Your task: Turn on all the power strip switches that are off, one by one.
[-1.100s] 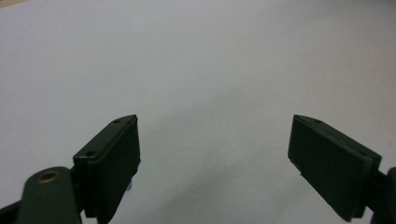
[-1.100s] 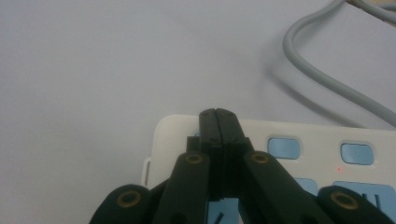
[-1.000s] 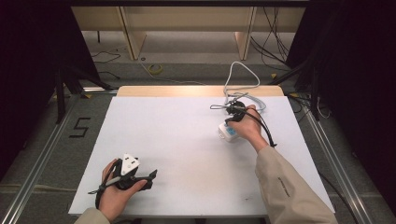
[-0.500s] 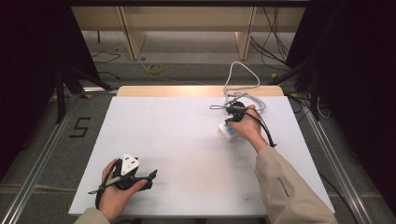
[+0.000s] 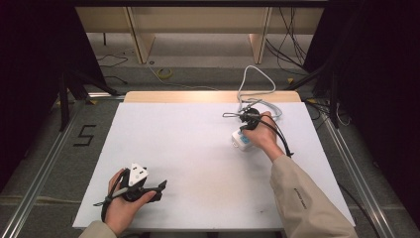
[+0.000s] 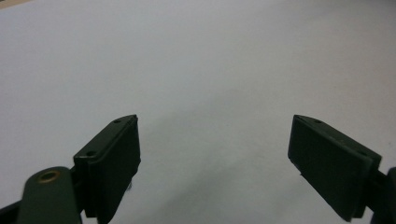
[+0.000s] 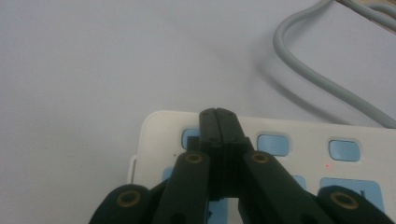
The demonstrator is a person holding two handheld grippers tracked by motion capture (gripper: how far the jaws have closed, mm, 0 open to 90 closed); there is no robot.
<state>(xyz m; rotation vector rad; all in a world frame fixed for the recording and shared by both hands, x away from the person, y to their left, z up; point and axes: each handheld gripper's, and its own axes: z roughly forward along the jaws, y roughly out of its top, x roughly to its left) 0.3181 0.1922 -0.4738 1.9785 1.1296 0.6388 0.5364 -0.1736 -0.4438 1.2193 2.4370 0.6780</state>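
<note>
A white power strip with blue switches lies at the table's right back part. Close up it is the white power strip, with a grey cable curving away from it. My right gripper is shut, jaws pressed together with nothing between them, its tip over a blue switch at the strip's end. From above, the right gripper points down at the strip. My left gripper rests near the front left edge, held in a hand. The left gripper stands open over bare table.
The white table has a wooden strip along its far edge. The grey cable loops off the back edge to the floor. Dark curtains flank both sides, and metal rails run along the floor beside the table.
</note>
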